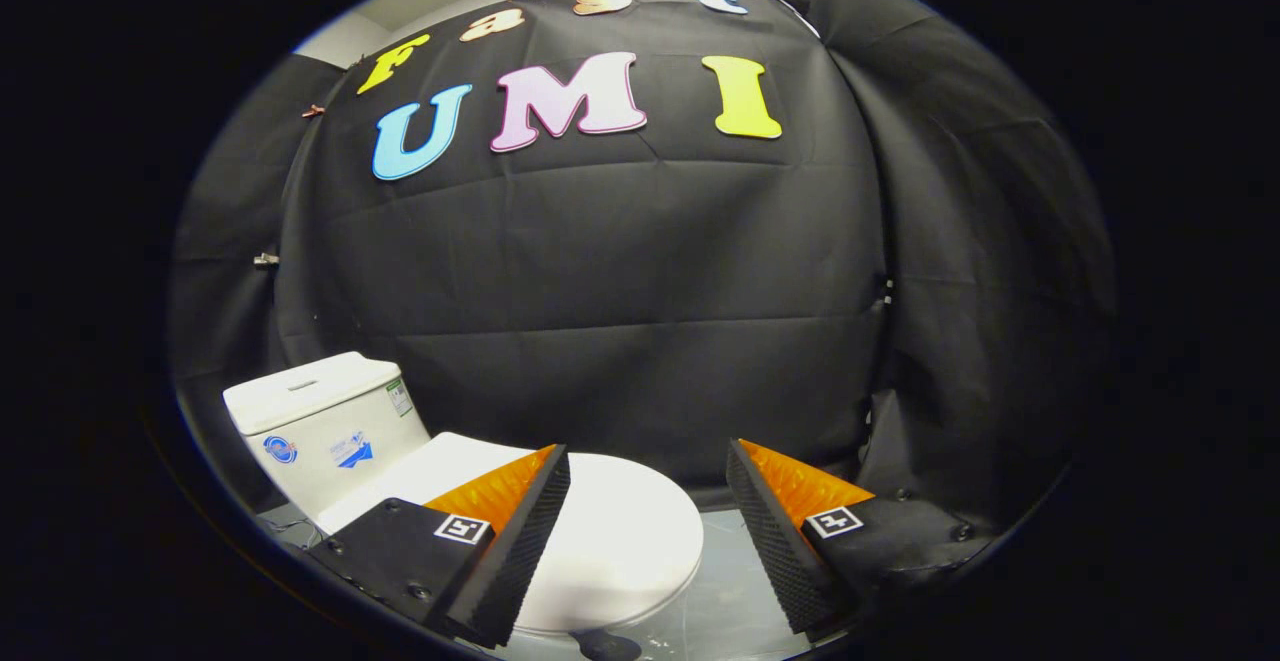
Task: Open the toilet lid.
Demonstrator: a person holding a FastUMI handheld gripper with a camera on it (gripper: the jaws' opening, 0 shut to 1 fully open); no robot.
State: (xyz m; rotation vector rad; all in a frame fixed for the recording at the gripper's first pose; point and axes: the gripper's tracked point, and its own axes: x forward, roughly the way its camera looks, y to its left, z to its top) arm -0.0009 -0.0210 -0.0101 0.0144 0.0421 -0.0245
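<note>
A white toilet stands low ahead of me, turned sideways. Its lid (610, 541) lies flat and closed over the bowl, and the tank (325, 421) rises behind it on the left. My gripper (648, 466) hovers above the lid's front part, open, with nothing between the fingers. One finger (520, 531) overlaps the lid's left half in view; the other finger (775, 531) is off the lid's rounded front end, over the floor. I cannot tell how far above the lid the fingers are.
Black cloth (640, 281) walls the booth close behind the toilet and wraps round on both sides. A pale glossy floor (715, 591) shows past the lid's front end. A small dark round object (610, 646) lies on the floor under the bowl.
</note>
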